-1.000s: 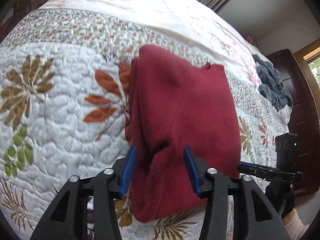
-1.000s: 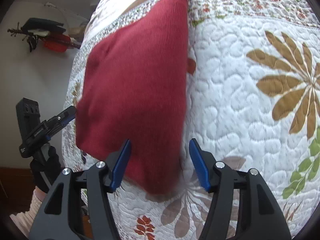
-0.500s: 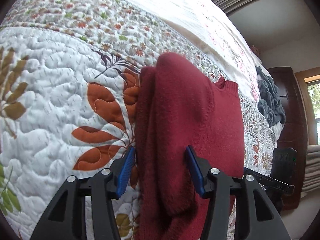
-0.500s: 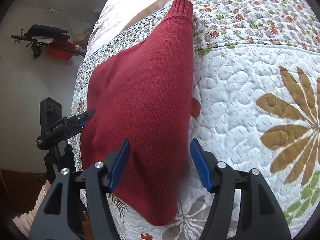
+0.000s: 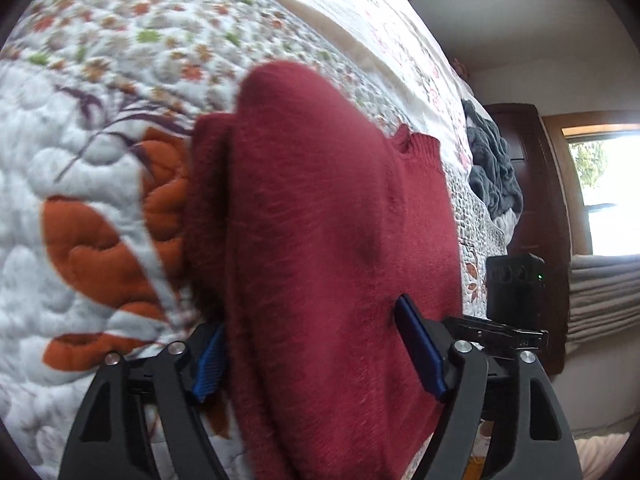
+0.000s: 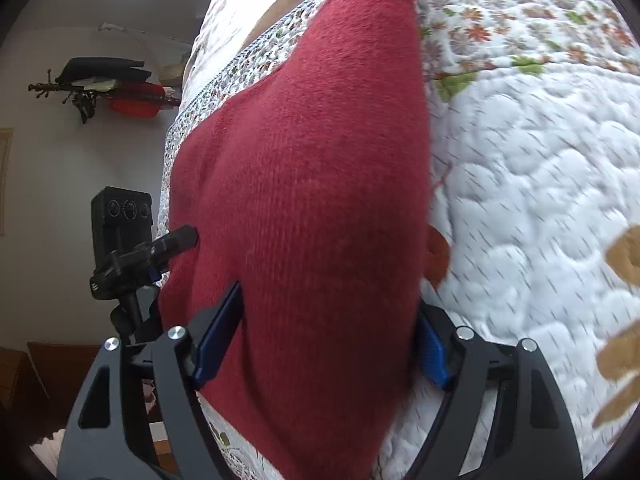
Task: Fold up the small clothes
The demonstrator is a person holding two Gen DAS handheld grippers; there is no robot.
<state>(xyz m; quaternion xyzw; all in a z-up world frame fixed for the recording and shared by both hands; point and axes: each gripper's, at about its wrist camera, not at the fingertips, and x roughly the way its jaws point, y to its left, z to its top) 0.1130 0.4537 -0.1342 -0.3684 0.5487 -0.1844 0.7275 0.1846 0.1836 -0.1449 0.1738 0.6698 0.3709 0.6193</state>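
On the quilt [image 5: 92, 184] lies a red sweater [image 5: 320, 220] — left gripper [image 5: 320, 352] and right gripper [image 6: 320, 340] both spread wide around its folds.

pale walls [image 6: 60, 168], dark wooden wardrobe [image 5: 536, 200], bright window [image 5: 608, 200], quilted bed [image 5: 80, 160]

Bright daylight from the window [image 5: 604, 196]; motion-blurred, fisheye-warped edges.

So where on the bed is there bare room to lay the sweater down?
Bare quilt lies beside the red sweater in the right wrist view; the left wrist view shows more by the orange leaf print. Crowded only near the grey blanket at the bed's far end.
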